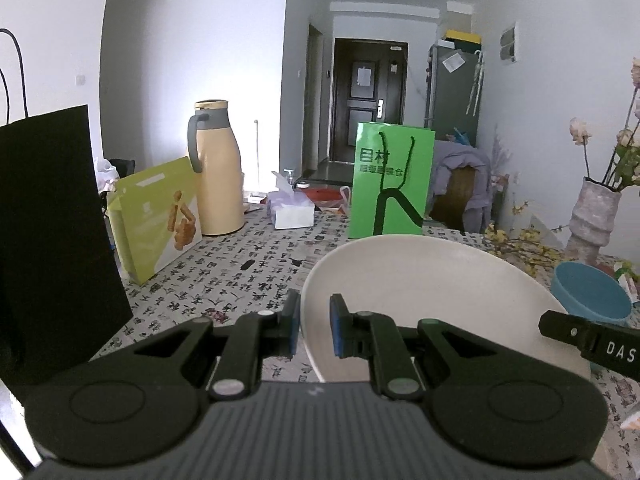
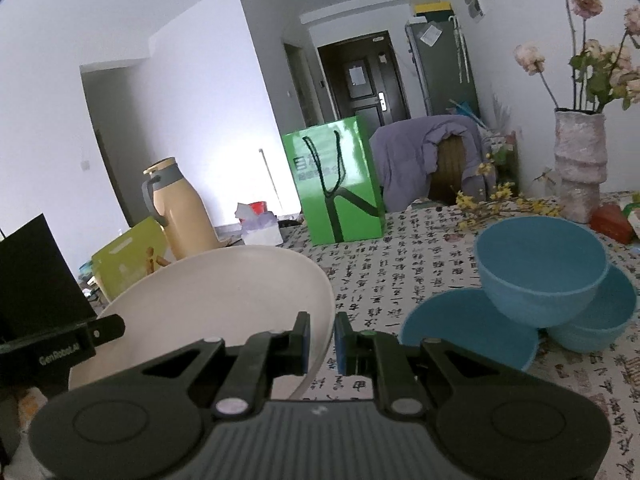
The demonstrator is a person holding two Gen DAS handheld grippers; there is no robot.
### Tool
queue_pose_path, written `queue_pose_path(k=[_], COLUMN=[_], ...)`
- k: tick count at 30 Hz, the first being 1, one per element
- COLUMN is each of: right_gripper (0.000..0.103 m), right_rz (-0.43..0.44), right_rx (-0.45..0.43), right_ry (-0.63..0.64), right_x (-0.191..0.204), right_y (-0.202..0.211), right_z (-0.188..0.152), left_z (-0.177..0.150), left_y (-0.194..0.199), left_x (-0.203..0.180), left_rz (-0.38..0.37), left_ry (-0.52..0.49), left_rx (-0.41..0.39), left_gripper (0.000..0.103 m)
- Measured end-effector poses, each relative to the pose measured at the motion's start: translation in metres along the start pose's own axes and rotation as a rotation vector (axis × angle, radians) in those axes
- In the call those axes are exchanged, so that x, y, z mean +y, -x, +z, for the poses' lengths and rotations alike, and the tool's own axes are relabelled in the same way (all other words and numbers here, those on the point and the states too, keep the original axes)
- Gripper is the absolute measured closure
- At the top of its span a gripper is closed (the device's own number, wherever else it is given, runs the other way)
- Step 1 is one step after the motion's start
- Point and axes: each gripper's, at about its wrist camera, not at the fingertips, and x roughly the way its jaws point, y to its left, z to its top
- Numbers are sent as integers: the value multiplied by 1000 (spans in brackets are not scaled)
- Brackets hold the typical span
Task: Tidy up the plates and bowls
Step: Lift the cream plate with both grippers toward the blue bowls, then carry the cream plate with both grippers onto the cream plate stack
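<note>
A large white plate is held off the patterned tablecloth by both grippers. My left gripper is shut on the plate's left rim, which runs between the blue pads. In the right wrist view, my right gripper is shut on the right rim of the white plate. To the plate's right stand three blue dishes: a shallow blue bowl, a deeper blue bowl resting tilted on top, and a third blue bowl behind. One blue bowl shows at the right of the left wrist view.
A green paper bag stands at the table's far side. A black bag, a yellow-green bag, a beige thermos jug and a tissue pack fill the left. A vase of dried flowers stands far right.
</note>
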Motion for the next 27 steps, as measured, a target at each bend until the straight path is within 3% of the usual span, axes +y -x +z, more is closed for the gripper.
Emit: queue_pose_path(k=[27], right_gripper=[90], right_rz=[-107], right_rx=[-76], right_ry=[-7], right_x=[-27], right_y=[56], right_z=[-25], left_z=[-33], left_y=[30], left_x=[-34], left_rz=[-106], left_ry=[33], left_rx=[0], left_gripper=[88])
